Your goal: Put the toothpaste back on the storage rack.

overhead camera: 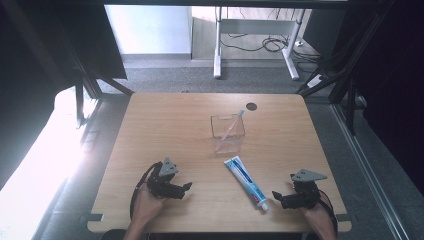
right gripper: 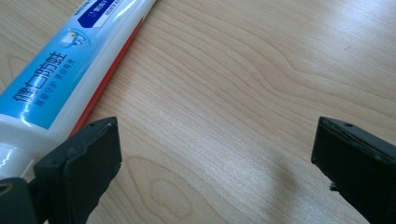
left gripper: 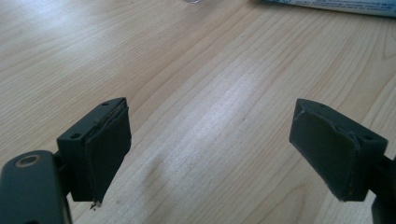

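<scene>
the toothpaste tube [overhead camera: 246, 183] lies flat on the wooden table [overhead camera: 165, 130], right of the middle and toward the near edge, its white cap end pointing near and slightly right, its crimped tail pointing far and left toward the clear square container [overhead camera: 227, 133]. in the right gripper view the tube [right gripper: 65, 79] runs along the left side, blue and white with a red stripe along one edge, its white shoulder passing just behind the left jaw. the right gripper [overhead camera: 278, 196] rests low at the near right of the table, its tips just beside the cap end of the tube but apart from it, jaws spread wide with bare wood between them and nothing held [right gripper: 215, 172]. the container stands upright at the middle of the table, a little beyond the tail of the tube, and a pink toothbrush [overhead camera: 233, 126] leans in it with its head sticking out over the far right corner. the left gripper [overhead camera: 186, 187] sits at the near left, well apart from the tube, pointing right, and in the left gripper view [left gripper: 210, 154] its jaws are likewise released and wide apart over bare wood. a dark round hole [overhead camera: 251, 106] shows in the table near the far edge, beyond the container
</scene>
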Motion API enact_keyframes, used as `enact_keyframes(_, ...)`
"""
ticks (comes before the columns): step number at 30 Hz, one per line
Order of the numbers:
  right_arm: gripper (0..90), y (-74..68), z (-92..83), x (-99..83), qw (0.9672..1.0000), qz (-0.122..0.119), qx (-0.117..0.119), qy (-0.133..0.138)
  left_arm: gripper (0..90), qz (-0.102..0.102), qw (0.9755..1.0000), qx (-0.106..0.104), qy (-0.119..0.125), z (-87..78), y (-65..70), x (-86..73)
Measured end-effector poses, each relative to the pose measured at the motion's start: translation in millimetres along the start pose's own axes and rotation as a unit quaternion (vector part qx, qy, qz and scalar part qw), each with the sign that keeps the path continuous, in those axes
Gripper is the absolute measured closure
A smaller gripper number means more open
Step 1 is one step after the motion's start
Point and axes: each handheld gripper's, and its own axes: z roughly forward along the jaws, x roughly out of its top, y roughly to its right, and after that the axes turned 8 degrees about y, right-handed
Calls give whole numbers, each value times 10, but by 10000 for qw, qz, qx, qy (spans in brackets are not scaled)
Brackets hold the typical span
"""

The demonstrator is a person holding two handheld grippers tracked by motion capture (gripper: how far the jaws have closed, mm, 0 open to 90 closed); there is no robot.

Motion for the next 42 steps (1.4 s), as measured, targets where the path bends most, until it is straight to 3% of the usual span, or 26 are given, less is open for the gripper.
enact_keyframes(5,27,3,-11,36,9999,-8,50,-97,132,-24,9998,-193,110,15,-3,-36)
enact_keyframes(12,61,-7,-39,85,9997,107,125,-203,132,41,9998,-159,121,14,22,-38)
enact_keyframes(17,90,3,-76,124,9990,309,283,-172,132,-45,9997,-150,178,0,-10,-47)
enact_keyframes(24,160,-50,-75,171,9986,152,289,-411,132,-157,9990,-274,317,-25,-17,-59)
enact_keyframes(27,310,-59,-77,184,9984,198,203,-484,134,-158,9991,-264,291,-27,-15,-61)
enact_keyframes(30,455,-62,-90,195,9982,213,298,-467,134,-191,9990,-284,285,-21,-17,-68)
enact_keyframes(42,807,-143,-95,328,9970,-35,628,-443,136,-190,9988,-320,305,-24,-24,-73)
